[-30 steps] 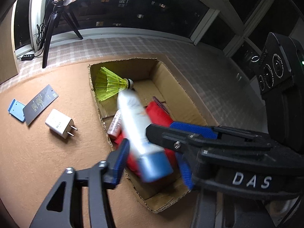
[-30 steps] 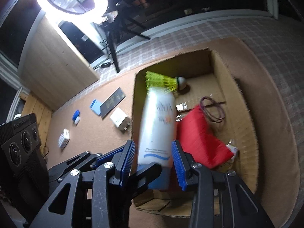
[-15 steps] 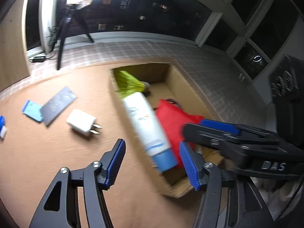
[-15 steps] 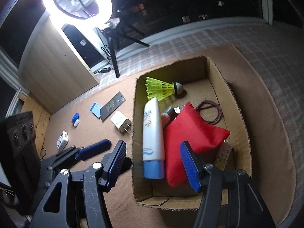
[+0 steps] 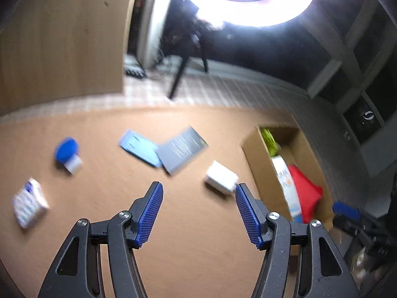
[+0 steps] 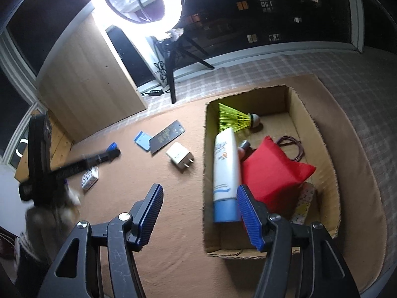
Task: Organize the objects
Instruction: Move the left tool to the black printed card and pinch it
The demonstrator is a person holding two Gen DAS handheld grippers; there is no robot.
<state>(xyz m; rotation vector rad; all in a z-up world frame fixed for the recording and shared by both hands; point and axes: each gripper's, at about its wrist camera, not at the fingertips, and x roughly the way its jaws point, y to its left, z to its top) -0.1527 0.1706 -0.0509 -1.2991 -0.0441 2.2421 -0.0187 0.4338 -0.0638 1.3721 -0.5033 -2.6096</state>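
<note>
Swinging my left gripper (image 5: 198,211) away from the cardboard box (image 6: 320,134), I now face the loose things on the brown worktop (image 6: 173,223); a second ago both grippers were over the box with the white lotion tube (image 6: 225,171) between them. That tube now lies inside the box along its left wall, blue cap toward me, touching the red pouch (image 6: 273,171). So that item is put away, and I judge the next pick is somewhere on the worktop. Both grippers hold nothing: the left one's fingers stand wide apart, and my right gripper (image 6: 198,213) is spread just as wide, hanging over the box's near-left corner.

Counting what is in the box: one lotion tube, one red pouch, one yellow shuttlecock (image 6: 235,119) at the far end, one dark loop of cord (image 6: 292,146), one small bottle (image 6: 243,146) mostly hidden between tube and pouch, and one patterned item (image 6: 304,206) tucked under the pouch that I cannot identify.

Outside remain five: one white charger plug (image 5: 220,177) nearest the box, one dark card (image 5: 182,146) overlapping one light-blue card (image 5: 137,146), one blue-capped small container (image 5: 67,152), and one dotted white box (image 5: 28,204) farthest left. The left view is blurred, so finer detail escapes me.
</note>
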